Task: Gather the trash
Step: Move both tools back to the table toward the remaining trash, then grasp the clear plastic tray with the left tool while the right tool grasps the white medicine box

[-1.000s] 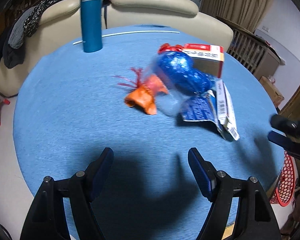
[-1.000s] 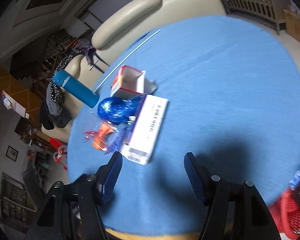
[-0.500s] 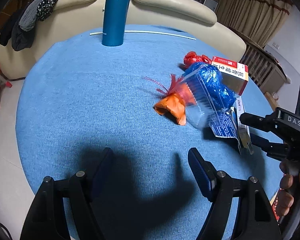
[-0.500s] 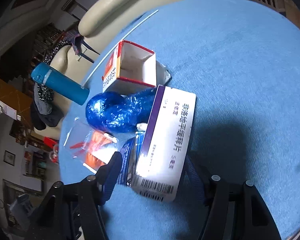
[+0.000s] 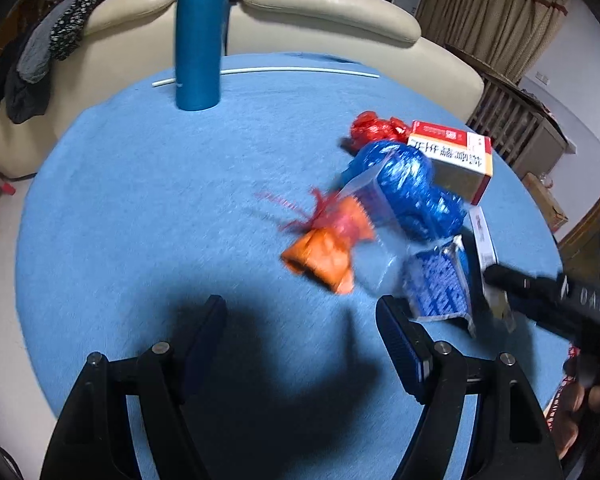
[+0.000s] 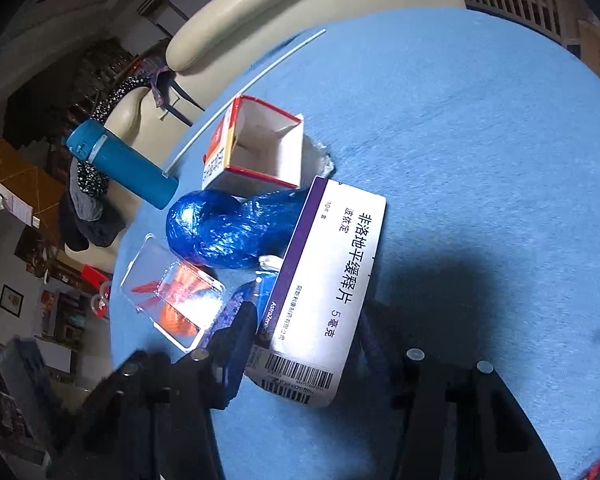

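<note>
A pile of trash lies on the round blue table (image 5: 140, 200): a white-and-purple medicine box (image 6: 332, 264), a blue foil bundle (image 6: 224, 232), an open red-and-white carton (image 6: 260, 148), a clear bag with an orange wrapper (image 5: 324, 256), a blue sachet (image 5: 436, 288) and a red crumpled wrapper (image 5: 372, 130). My right gripper (image 6: 304, 320) straddles the near end of the medicine box, jaws closing, pads against its two long sides. My left gripper (image 5: 300, 308) hangs open over bare cloth, short of the orange wrapper, with nothing between its fingers.
A tall teal bottle (image 5: 200, 40) stands at the far side beside a thin white rod (image 5: 300, 70). A cream sofa (image 5: 324, 4) with clothes draped on it curves behind the table. A white tissue (image 6: 320, 156) peeks out by the carton. The person's hand (image 5: 580, 412) holds the right gripper.
The right gripper came forward and down over the white medicine box, and its jaws narrowed onto the box's sides. The left gripper drifted sideways, still open.
</note>
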`<state>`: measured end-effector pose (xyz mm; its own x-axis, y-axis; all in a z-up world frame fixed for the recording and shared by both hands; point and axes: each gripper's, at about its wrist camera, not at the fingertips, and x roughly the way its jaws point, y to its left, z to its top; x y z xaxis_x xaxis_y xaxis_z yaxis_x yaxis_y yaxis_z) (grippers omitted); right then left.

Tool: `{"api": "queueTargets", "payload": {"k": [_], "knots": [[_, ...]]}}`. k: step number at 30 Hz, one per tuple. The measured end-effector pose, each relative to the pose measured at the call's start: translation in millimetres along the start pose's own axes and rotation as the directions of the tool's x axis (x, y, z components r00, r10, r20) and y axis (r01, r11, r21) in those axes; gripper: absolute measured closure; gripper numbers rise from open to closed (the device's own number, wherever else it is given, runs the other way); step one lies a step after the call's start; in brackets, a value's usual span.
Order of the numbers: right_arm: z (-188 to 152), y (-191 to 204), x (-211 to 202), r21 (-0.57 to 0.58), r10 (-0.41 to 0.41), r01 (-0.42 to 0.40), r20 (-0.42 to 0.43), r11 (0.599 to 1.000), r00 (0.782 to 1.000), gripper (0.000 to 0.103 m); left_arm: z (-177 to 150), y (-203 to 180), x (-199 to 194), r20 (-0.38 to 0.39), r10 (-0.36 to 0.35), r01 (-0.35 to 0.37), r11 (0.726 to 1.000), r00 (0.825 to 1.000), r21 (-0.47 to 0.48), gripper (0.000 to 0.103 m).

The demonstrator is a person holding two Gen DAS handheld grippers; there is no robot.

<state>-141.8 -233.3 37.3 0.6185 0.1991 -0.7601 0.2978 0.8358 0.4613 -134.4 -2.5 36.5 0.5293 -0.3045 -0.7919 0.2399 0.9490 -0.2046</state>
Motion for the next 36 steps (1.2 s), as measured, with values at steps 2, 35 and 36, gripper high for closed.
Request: {"api": "queueTargets", "payload": {"k": [2, 35, 36], "knots": [[-3, -5, -3, 0.002, 0.003, -0.003, 0.003, 1.000, 1.000, 0.048, 8, 0, 2, -0.006, -0.017, 0.017, 1.000, 1.000, -0.024, 0.025], [-12, -9, -16, -0.017, 0.041, -0.041, 0.039, 0.999, 0.998, 0.051, 14, -7, -26, 0.041, -0.019, 0.020, 0.999, 0.999, -0.034, 0.100], [-12, -7, -18, -0.020, 0.043, -0.043, 0.040, 0.999, 0.998, 0.052, 13, -8, -27, 0.043, -0.020, 0.021, 0.999, 0.999, -0.035, 0.100]]}}
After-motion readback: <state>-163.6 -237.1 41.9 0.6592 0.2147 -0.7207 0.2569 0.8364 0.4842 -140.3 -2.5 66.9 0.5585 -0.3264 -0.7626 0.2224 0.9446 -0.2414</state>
